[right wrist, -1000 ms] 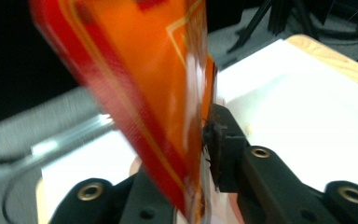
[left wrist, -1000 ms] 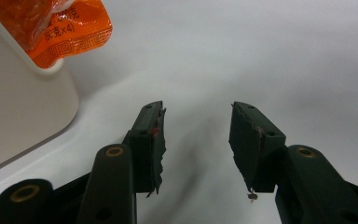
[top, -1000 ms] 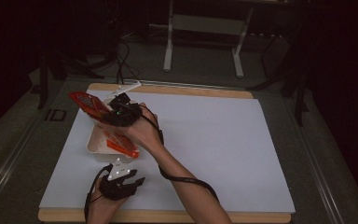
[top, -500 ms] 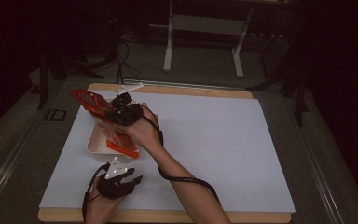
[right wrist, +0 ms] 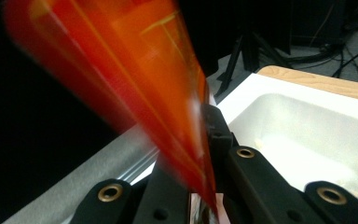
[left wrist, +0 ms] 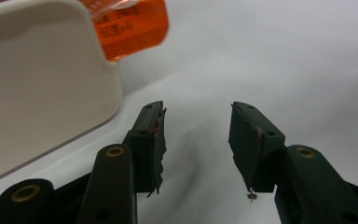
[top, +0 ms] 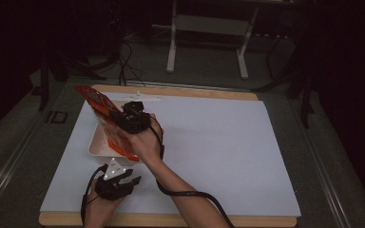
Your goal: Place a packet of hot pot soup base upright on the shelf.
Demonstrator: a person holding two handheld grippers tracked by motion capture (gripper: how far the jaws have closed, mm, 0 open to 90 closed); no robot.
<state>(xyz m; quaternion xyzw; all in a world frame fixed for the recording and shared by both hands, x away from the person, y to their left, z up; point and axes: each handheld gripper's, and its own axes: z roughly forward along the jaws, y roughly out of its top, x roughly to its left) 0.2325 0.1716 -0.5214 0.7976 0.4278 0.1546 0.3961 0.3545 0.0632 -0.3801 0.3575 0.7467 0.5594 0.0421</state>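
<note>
An orange-red packet (top: 102,114) is tilted over a white tray (top: 95,145) at the table's left. My right gripper (top: 132,118) is shut on the packet, gripping its middle from the right. In the right gripper view the packet (right wrist: 135,84) is blurred between the jaws, and the tray (right wrist: 307,135) lies below to the right with some pale bits in it. My left gripper (top: 116,183) rests near the table's front edge, just in front of the tray. Its jaws stand open with nothing between them (left wrist: 198,135), beside the tray's corner (left wrist: 42,93) and the packet's lower end (left wrist: 130,28).
A white sheet (top: 218,152) covers the wooden table top. A small white item (top: 142,97) lies at the back edge. Beyond the table stand a metal frame's legs (top: 173,57) and cables on the dark floor. A cable (top: 180,192) trails from the right gripper across the sheet.
The right hand has shifted slightly with the packet still in its jaws. The left gripper has stayed where it was.
</note>
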